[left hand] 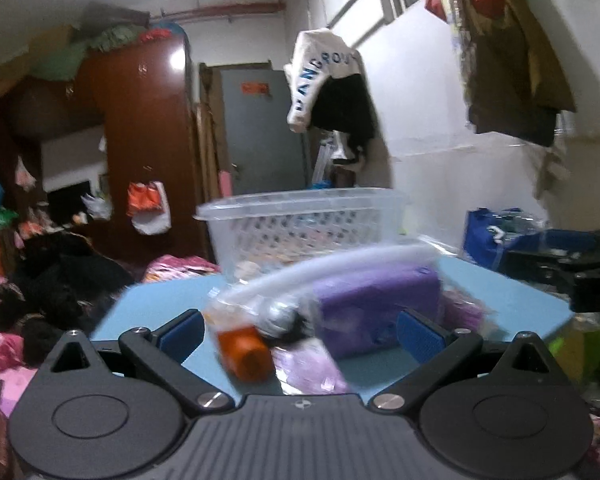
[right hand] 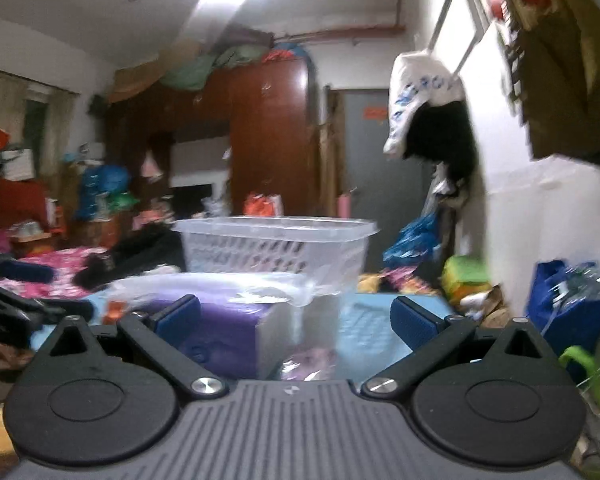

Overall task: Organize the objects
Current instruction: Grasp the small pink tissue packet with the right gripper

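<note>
Spreading wide, the left gripper (left hand: 300, 330) shows both blue pads (left hand: 180, 334) well apart with nothing pinched between them; the right gripper (right hand: 296, 320) stands equally wide, its blue pads (right hand: 414, 322) touching nothing; between the left gripper's pads, on the light blue table (left hand: 500, 296), lies a clear plastic bag (left hand: 340, 268) with a white zip edge along its top, blurred by motion; inside it sit a purple box (left hand: 376, 304), an orange cylinder (left hand: 246, 354) at its near left end, and a silver round piece (left hand: 278, 316) beside the cylinder, too blurred to name; in the right wrist view the same clear plastic bag (right hand: 236, 292) lies left of centre, its purple box (right hand: 220, 332) just beyond the left pad, and a pale purple packet (right hand: 312, 360) rests on the table (right hand: 380, 332) near the middle; farther off on the table stands a clear perforated basket (left hand: 304, 224), upright, just behind the bag; the basket (right hand: 276, 244) appears likewise beyond the bag in the right view; at the right edge of the left wrist view the other gripper's black body (left hand: 580, 276) reaches in over the table; a brown wardrobe (left hand: 140, 140), a grey door (left hand: 264, 132) and hanging clothes (left hand: 328, 80) fill the far room.
</note>
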`<state>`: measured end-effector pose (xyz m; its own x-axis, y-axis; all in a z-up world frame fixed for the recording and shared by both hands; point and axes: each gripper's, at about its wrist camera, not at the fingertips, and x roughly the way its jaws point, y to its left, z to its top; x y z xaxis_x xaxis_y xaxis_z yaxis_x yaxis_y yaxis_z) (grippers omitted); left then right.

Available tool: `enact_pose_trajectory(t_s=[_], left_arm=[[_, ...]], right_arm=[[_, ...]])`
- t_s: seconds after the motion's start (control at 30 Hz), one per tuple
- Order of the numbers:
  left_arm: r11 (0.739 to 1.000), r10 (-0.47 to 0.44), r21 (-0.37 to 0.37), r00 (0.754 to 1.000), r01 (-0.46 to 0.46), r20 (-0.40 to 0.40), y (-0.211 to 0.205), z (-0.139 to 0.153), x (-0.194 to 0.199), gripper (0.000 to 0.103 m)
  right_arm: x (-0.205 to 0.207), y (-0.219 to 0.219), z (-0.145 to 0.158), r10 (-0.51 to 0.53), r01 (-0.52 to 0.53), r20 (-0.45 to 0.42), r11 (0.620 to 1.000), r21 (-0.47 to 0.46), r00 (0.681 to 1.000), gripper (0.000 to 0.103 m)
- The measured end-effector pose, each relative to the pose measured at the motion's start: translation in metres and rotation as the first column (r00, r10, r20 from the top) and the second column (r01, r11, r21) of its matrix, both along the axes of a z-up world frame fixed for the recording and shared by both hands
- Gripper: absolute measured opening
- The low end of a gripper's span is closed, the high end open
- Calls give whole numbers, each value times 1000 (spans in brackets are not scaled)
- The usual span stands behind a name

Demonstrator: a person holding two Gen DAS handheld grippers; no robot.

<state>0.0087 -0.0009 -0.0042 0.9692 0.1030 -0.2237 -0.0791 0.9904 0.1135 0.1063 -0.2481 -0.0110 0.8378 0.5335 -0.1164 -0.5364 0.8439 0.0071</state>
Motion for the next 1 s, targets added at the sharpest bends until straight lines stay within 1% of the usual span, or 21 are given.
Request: enact_pose_trajectory(t_s=[0.07,0.1,0.13,0.17,0.2,0.27,0.33,0.4,0.47,0.57,0.63,0.7,0.73,0.83,0.87,0.9,0.93,0.97,1.0], left_arm=[[999,36,18,999,-37,19,5,-2,3,103],[999,43,15,999,-44,22,9,-4,6,103],[1000,29,-7,999,-29,22,15,-6,7,103],[999,5,-34,1000,-4,17,20,-7,7,103],[998,-29,-59,1000,29,9,23,-10,9,101],[995,-57,-79,998,57,-2,24,-16,10,97],[996,-67,-56,998,66,-12,19,-23,14,95],[997,-72,-36,997,71,-20,13,-30,16,91],[997,-75,-35,997,73,-37,12,-34,20,88],[996,-72,-54,996,69,-55,15,-41,23,83],[996,-71,-57,996,68,-59,16,-43,24,79],[996,-71,-57,996,67,-62,15,-45,25,71],[996,-68,-57,996,64,-65,14,-46,25,68],[995,-86,-60,994,82,-72,15,-47,27,57],[995,-87,-59,994,83,-70,14,-47,25,55],[996,-82,-52,995,79,-64,13,-48,24,54],[996,-81,-43,995,79,-59,11,-48,22,54],[996,-80,-33,995,78,-55,10,-49,22,53],[997,-79,-26,996,77,-49,9,-49,20,53]], right_arm=[[15,-3,-4,22,-23,-100,1000,-6,995,103],[22,-6,-7,47,-47,-152,999,8,987,103],[29,-11,-11,90,-83,-198,996,41,976,103],[32,-14,-16,117,-106,-215,992,63,970,103],[35,-15,-18,134,-120,-219,990,76,966,103],[39,-12,-24,116,-107,-220,993,50,969,103],[41,-7,-31,103,-101,-214,995,20,971,103],[42,-4,-38,114,-113,-224,993,17,968,103],[41,-3,-41,129,-128,-225,992,19,966,102],[39,-1,-42,115,-119,-207,993,-8,972,96],[38,1,-43,110,-118,-218,993,-26,970,85],[36,1,-43,100,-110,-207,993,-37,973,82],[37,2,-43,95,-106,-204,993,-45,974,79],[40,0,-42,84,-96,-197,994,-50,977,75],[42,0,-42,85,-96,-198,994,-46,977,74],[43,0,-41,83,-93,-197,995,-44,977,70],[43,-1,-41,78,-88,-196,995,-44,977,65],[43,-2,-41,75,-85,-194,995,-45,978,63],[44,-2,-41,75,-85,-194,995,-45,978,57]])
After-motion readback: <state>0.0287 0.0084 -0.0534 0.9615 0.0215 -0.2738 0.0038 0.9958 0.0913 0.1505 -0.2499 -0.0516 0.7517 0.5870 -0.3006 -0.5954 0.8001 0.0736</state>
